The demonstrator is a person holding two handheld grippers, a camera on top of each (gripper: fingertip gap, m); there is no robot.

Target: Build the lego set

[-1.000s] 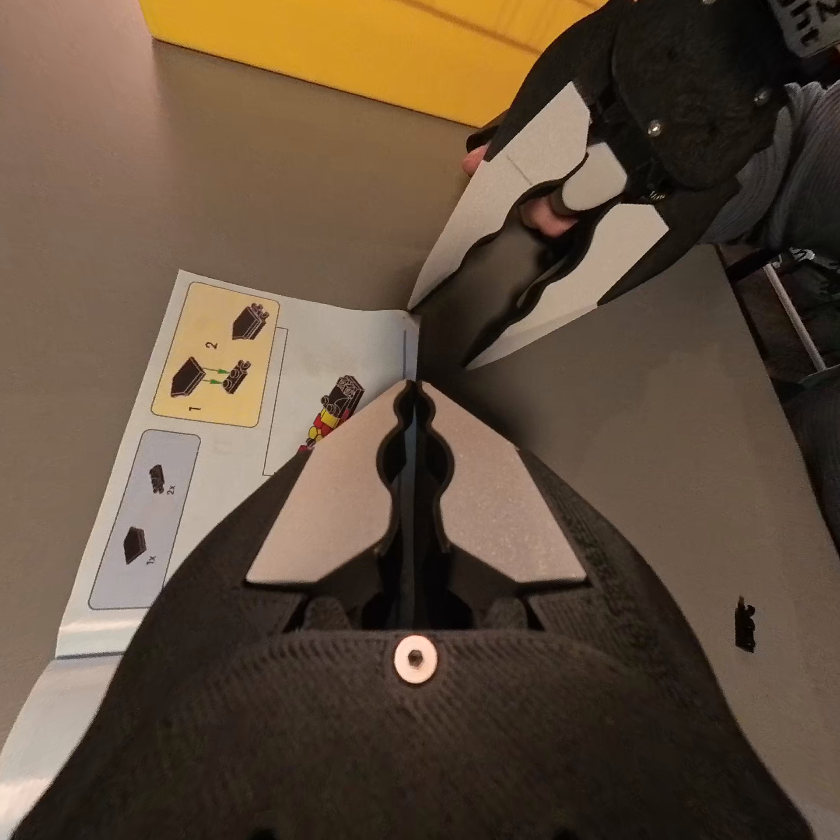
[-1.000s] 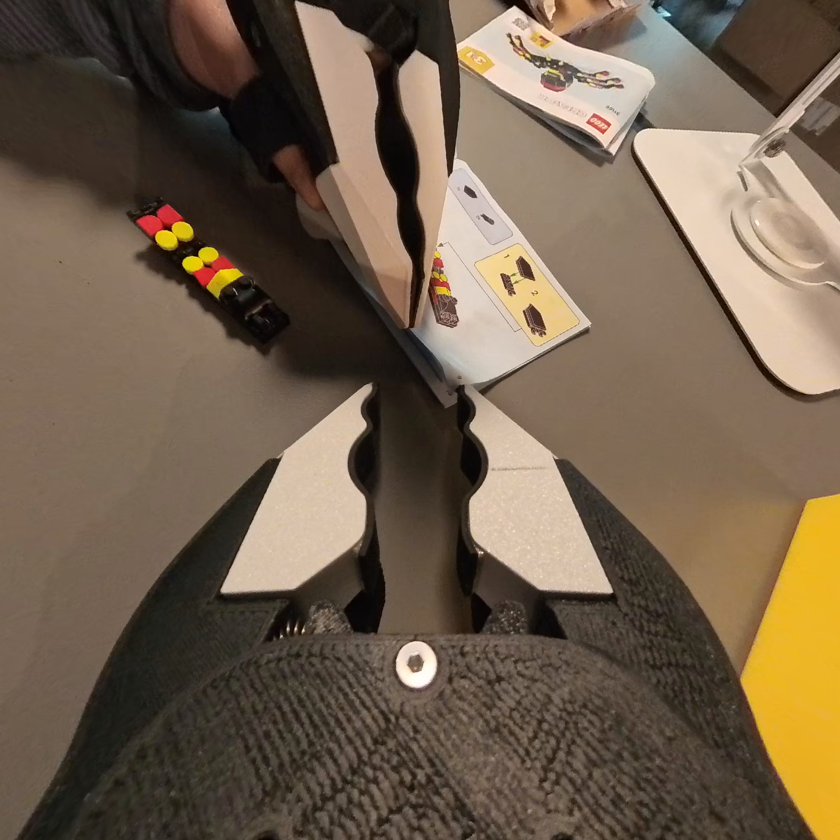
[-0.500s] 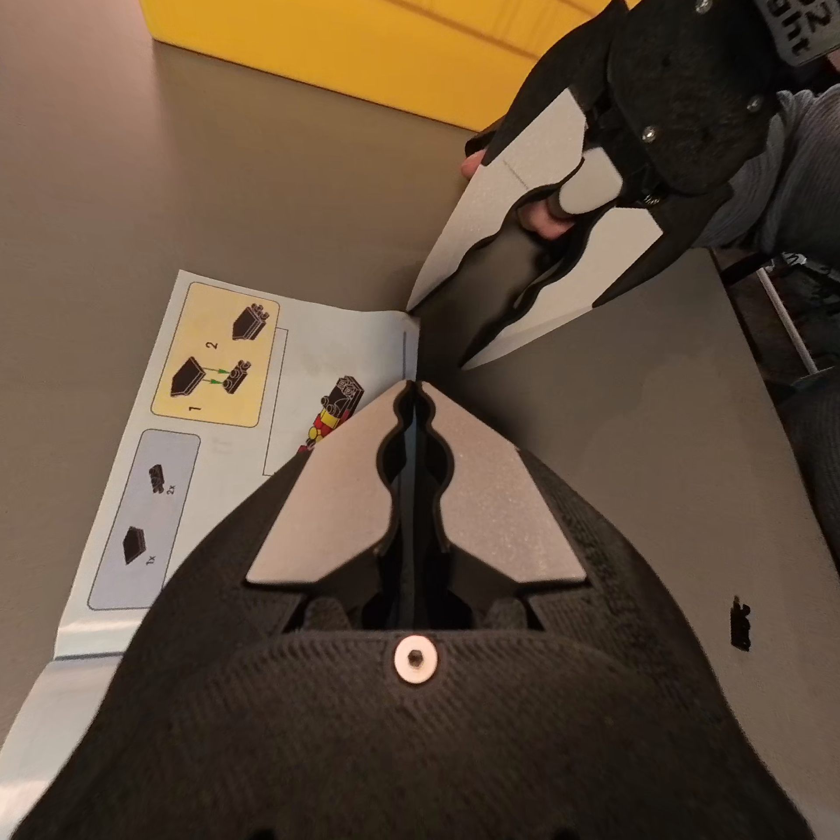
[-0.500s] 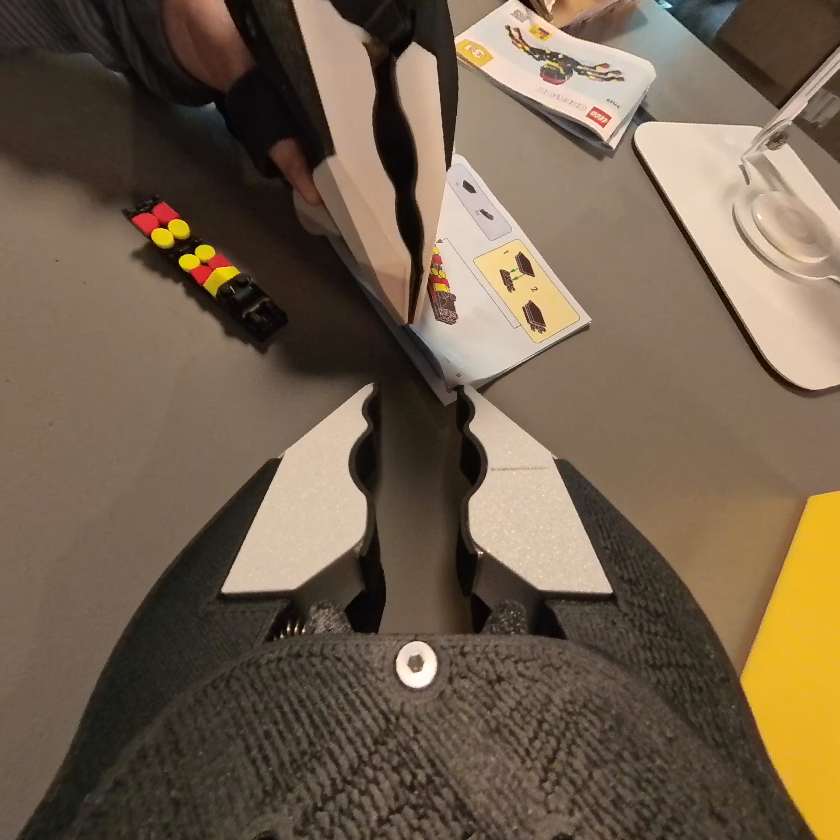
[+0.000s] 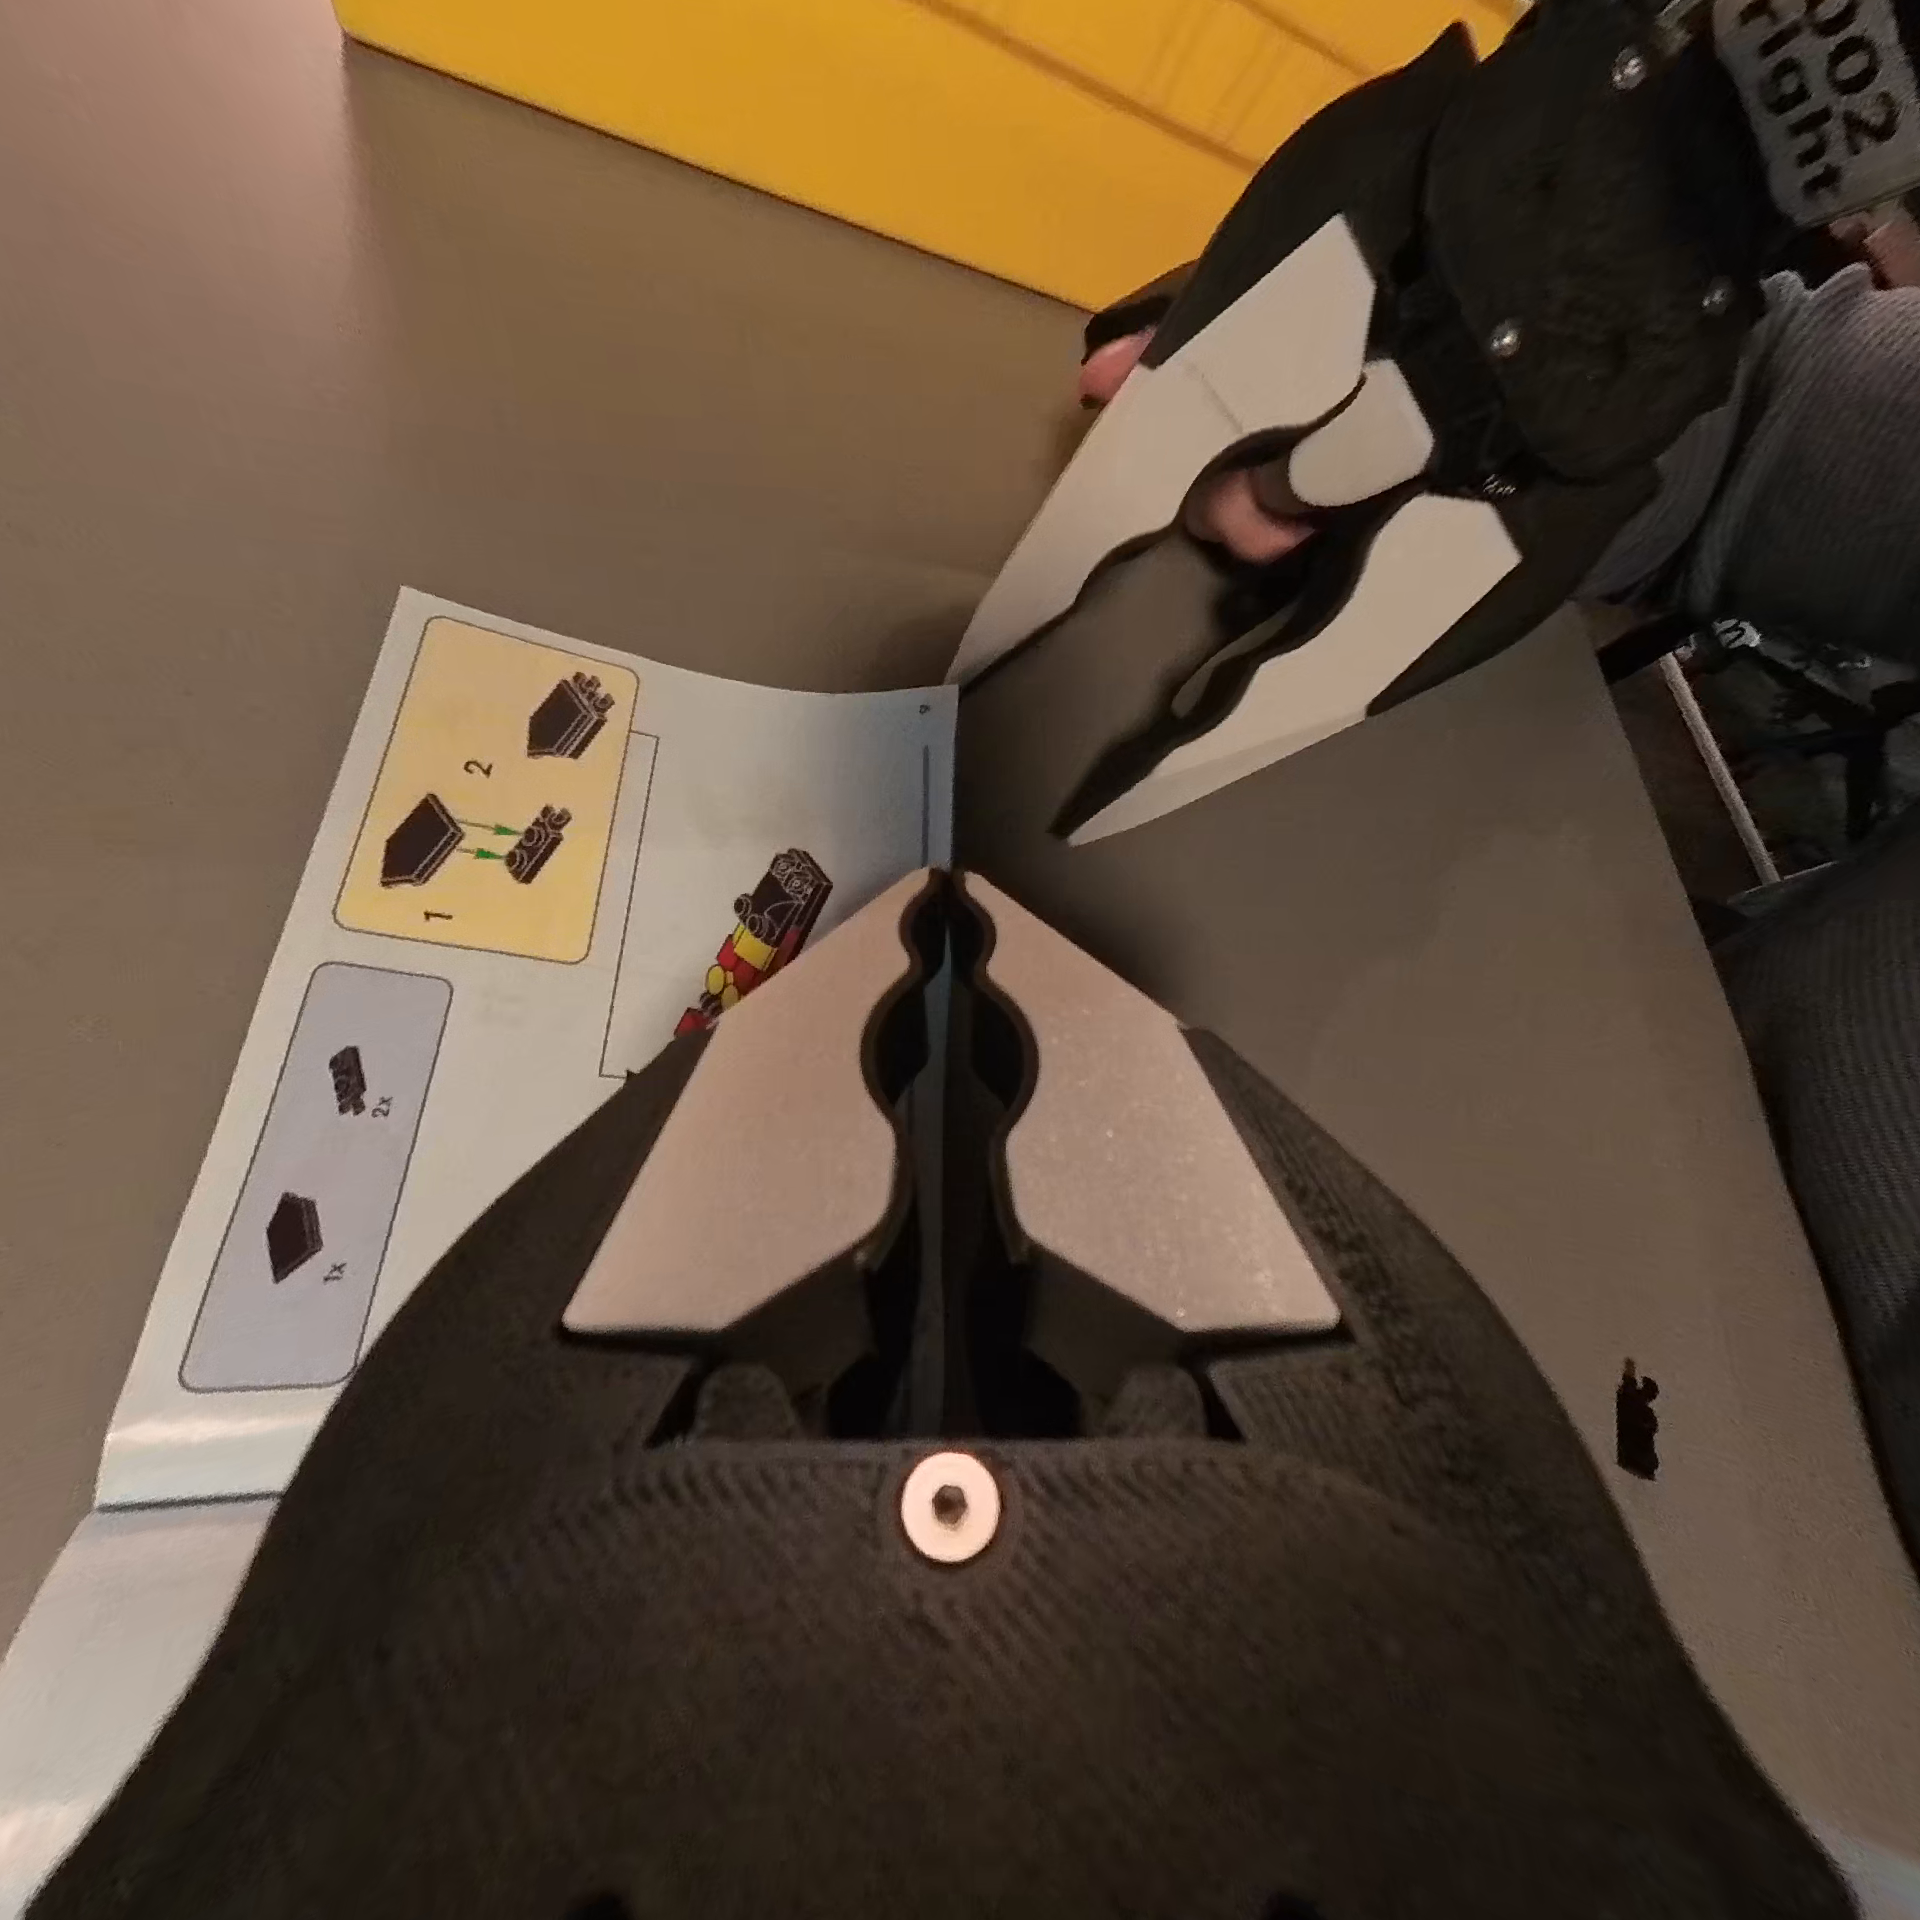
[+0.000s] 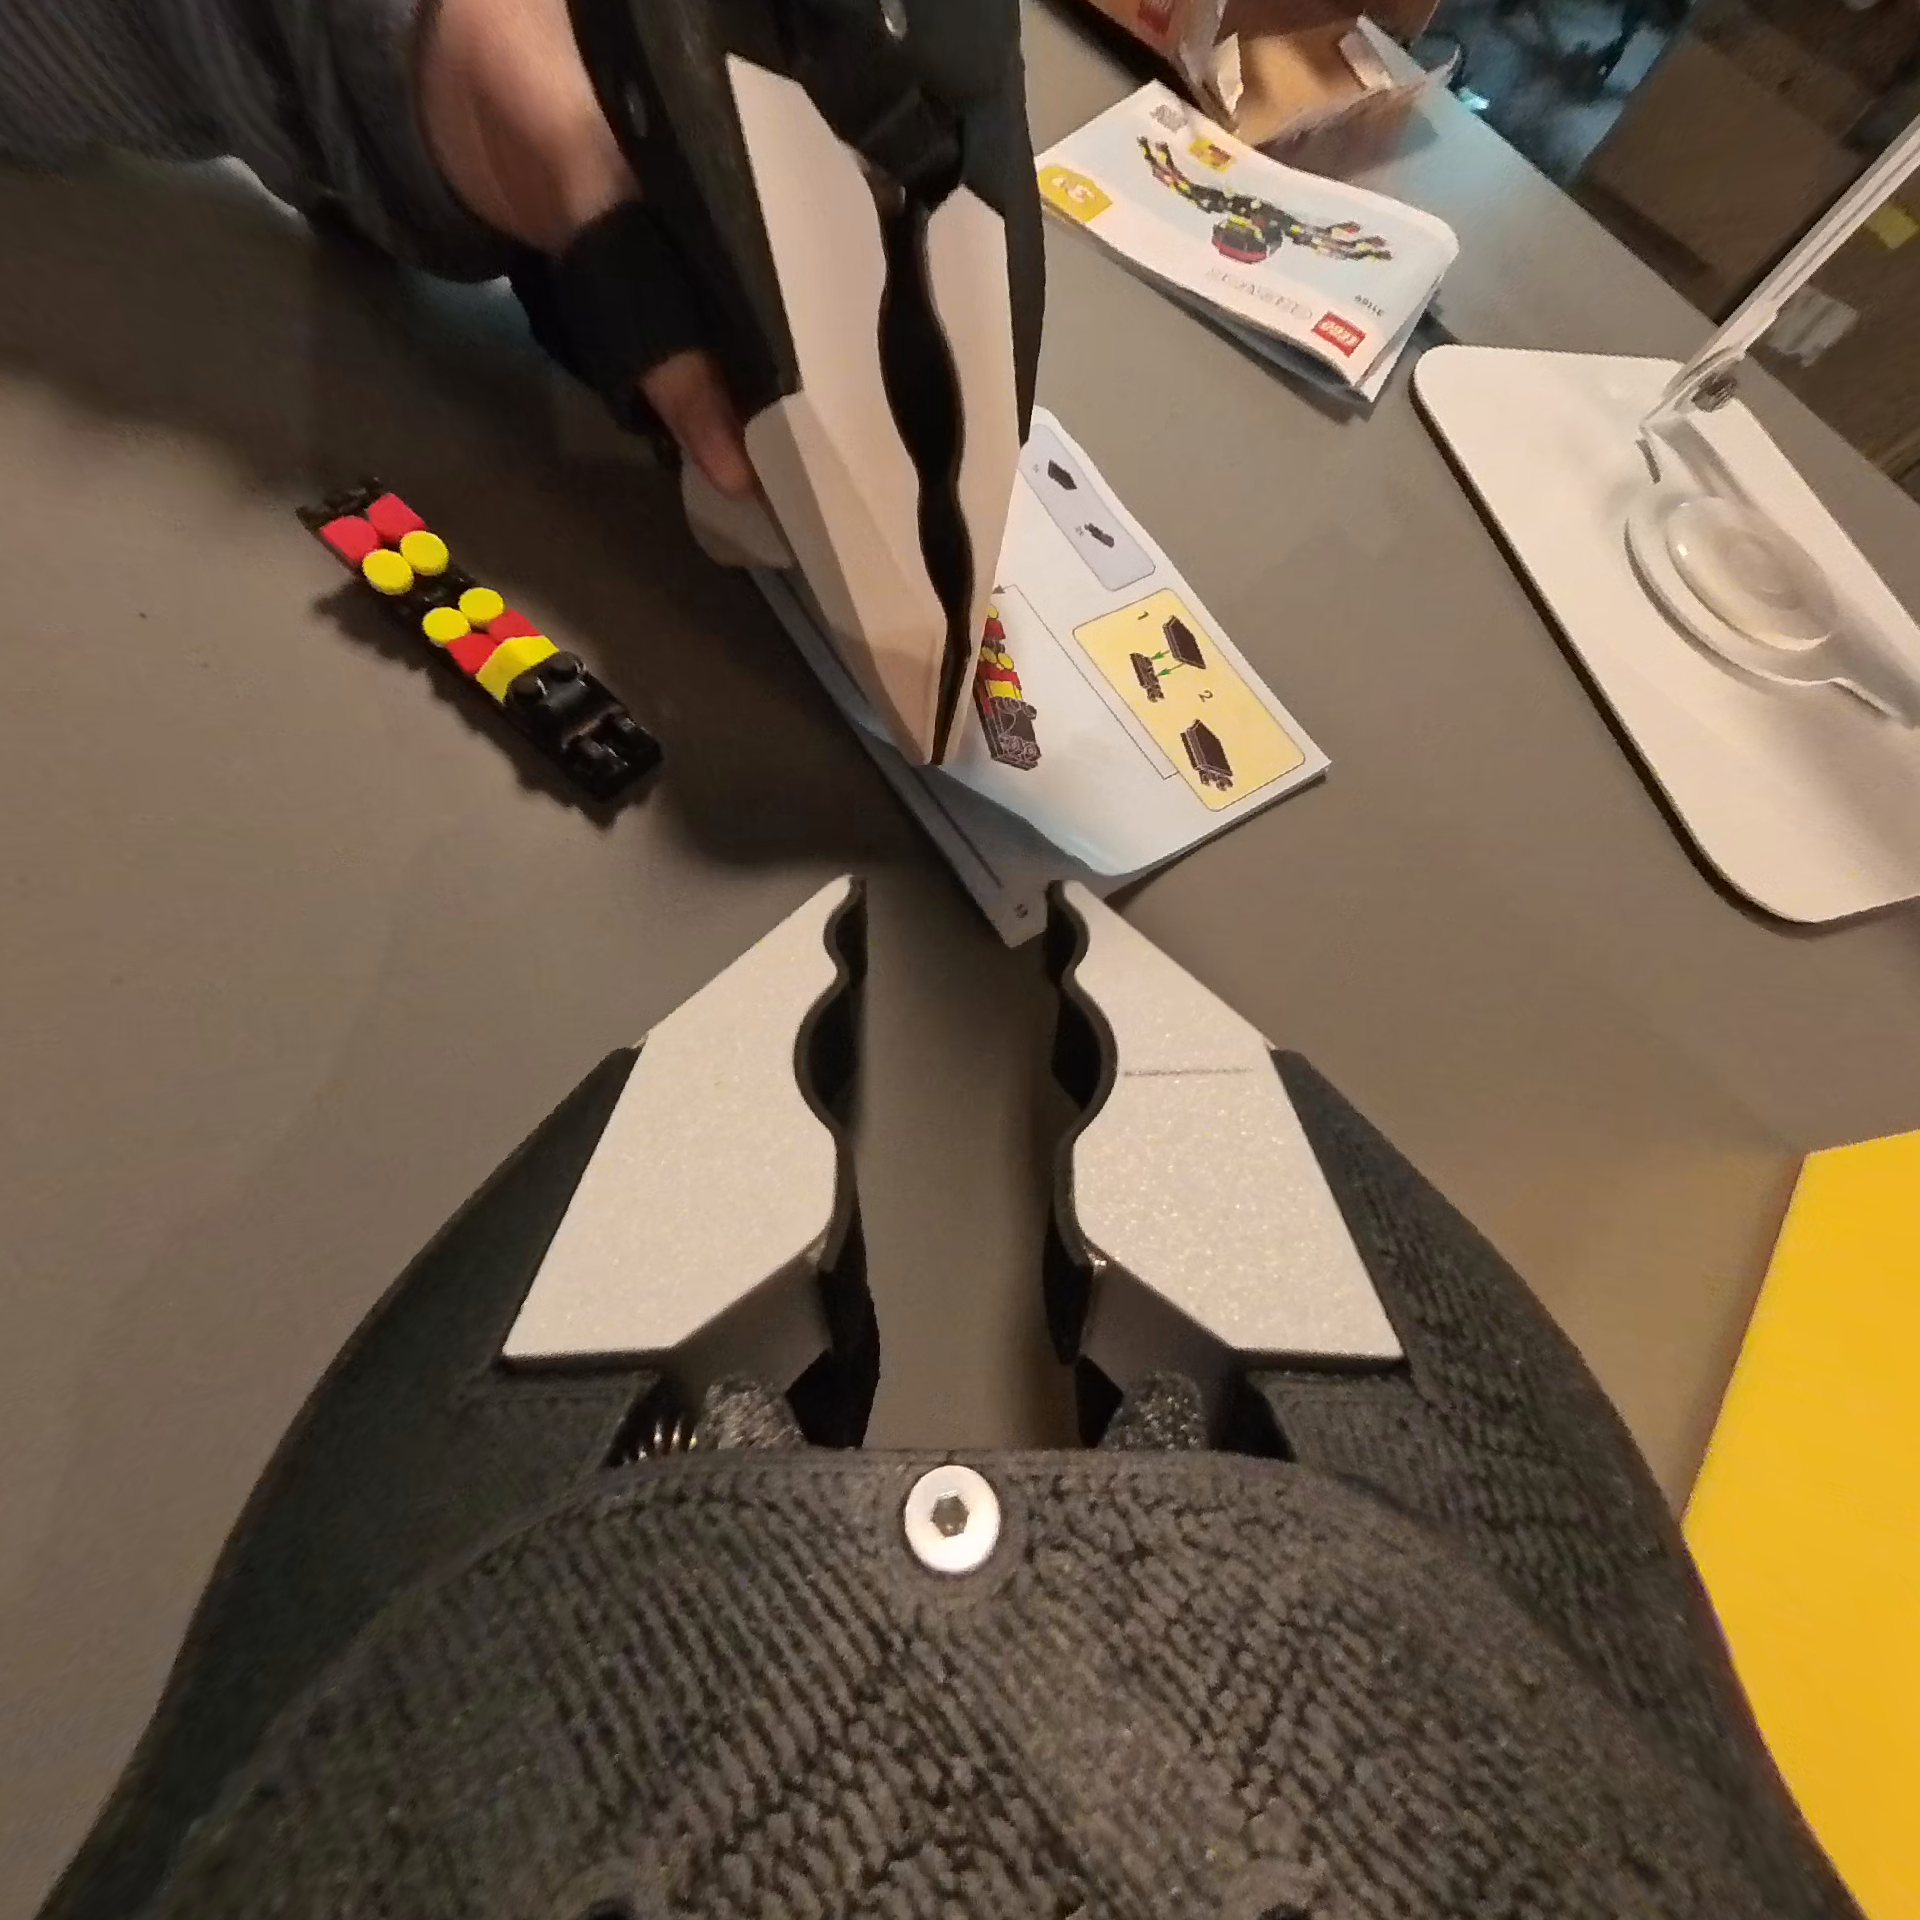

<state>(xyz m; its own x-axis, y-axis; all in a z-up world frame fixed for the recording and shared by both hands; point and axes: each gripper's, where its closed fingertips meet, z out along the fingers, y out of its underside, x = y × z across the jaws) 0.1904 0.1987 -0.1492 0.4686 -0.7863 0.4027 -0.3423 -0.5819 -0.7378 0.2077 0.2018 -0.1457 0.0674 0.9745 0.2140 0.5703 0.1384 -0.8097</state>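
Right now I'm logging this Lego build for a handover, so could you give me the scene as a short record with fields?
surface: dark grey table
left gripper: shut, tips on the open instruction booklet
right gripper: open, empty, at the booklet's near corner
partial build: black strip with red and yellow pieces, lying left of the booklet
loose piece: small, black, alone on the table
second booklet: closed, farther back
yellow box: at the table edge

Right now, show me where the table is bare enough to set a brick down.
Bare grey table lies between the right claw and the black, red and yellow lego strip. Another free patch sits between the open instruction booklet and the white stand base. It is crowded where the left claw presses on the booklet.
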